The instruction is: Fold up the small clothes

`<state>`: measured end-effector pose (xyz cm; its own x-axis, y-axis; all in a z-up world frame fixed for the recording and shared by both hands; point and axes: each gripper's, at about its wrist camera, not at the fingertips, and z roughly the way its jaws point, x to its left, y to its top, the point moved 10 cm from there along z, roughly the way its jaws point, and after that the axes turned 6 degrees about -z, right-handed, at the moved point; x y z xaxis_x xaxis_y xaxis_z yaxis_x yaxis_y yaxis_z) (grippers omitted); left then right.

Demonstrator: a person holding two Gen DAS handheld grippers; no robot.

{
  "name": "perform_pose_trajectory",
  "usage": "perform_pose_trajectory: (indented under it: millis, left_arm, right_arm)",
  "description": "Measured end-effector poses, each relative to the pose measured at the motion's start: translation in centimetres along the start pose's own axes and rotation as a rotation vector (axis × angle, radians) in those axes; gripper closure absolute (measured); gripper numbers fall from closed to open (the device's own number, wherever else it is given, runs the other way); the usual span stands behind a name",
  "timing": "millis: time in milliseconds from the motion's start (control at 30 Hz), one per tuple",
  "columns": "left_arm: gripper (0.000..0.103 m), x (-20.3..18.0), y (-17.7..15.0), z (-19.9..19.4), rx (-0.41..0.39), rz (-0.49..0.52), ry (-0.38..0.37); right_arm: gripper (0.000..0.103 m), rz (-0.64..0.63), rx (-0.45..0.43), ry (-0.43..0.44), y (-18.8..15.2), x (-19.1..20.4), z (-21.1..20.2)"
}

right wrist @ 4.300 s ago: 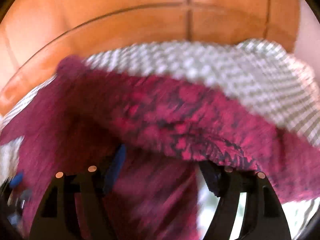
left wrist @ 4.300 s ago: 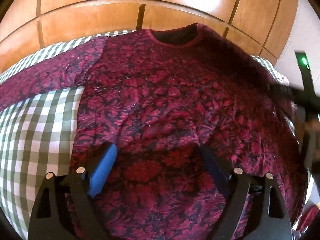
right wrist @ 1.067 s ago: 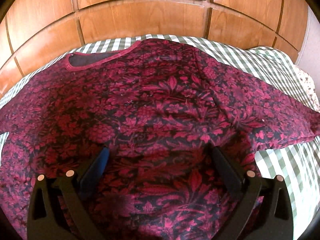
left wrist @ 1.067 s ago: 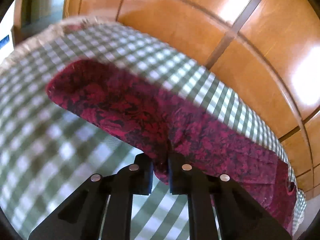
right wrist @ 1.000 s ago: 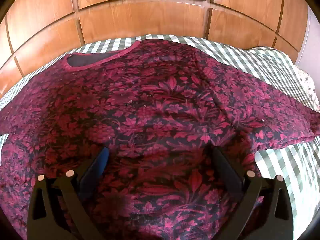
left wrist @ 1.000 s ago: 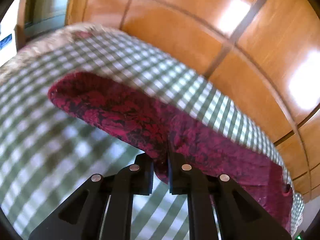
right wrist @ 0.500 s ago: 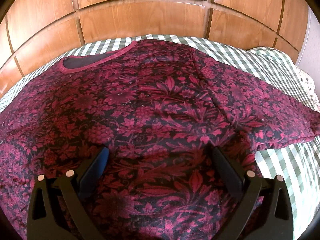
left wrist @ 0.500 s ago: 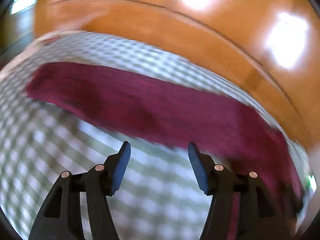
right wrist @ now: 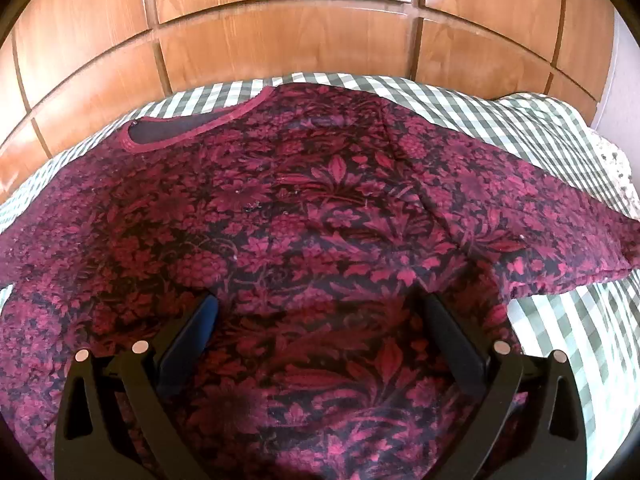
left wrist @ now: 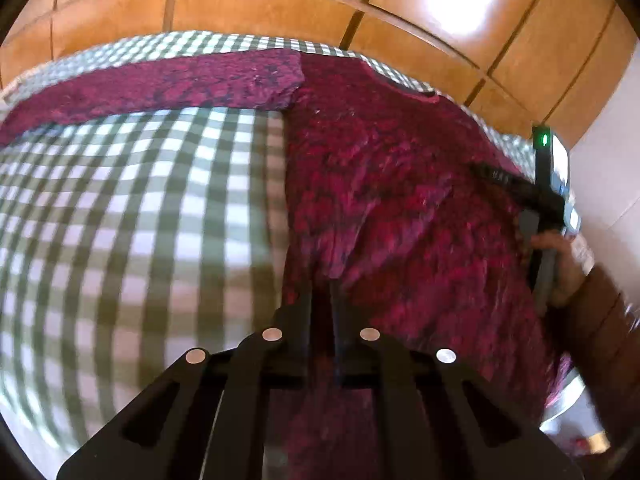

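Left gripper: bottom centre of its frame, fingers drawn nearly together, a fold of fabric pinched between them. Right gripper: bottom of its frame, fingers spread wide, holding nothing; right hand gripping its handle.

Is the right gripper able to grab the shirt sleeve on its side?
Probably yes. The right gripper is open above the shirt, and the sleeve lies flat on the checked cloth with nothing covering it.

Left gripper: black plastic fingers, silver round screws on linkage. Right gripper: black frame, silver screws, blue finger pads. Right hand: bare skin, brown sleeve. Green indicator light.
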<state>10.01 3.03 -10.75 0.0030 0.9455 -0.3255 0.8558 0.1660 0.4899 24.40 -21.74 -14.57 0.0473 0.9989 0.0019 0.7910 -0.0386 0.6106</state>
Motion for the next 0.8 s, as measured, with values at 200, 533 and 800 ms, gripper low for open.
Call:
perform_pose_trajectory:
  millis: [200,533,800]
  left_arm:
    - [0.084,0.1,0.4,-1.1,-0.032,0.028,0.079]
    - [0.048,-3.2,1.2,0.0,-0.061,0.110,0.101]
    - [0.037,-4.2,1.7,-0.5,-0.127,0.158,0.185]
  right_arm:
    - [0.002,-0.003,-0.001,-0.013,-0.1,0.2,-0.1]
    - [0.002,-0.039,0.024,0.021,-2.4,0.4,-2.4]
    - [0.002,-0.137,0.025,0.053,-7.4,0.7,-6.1]
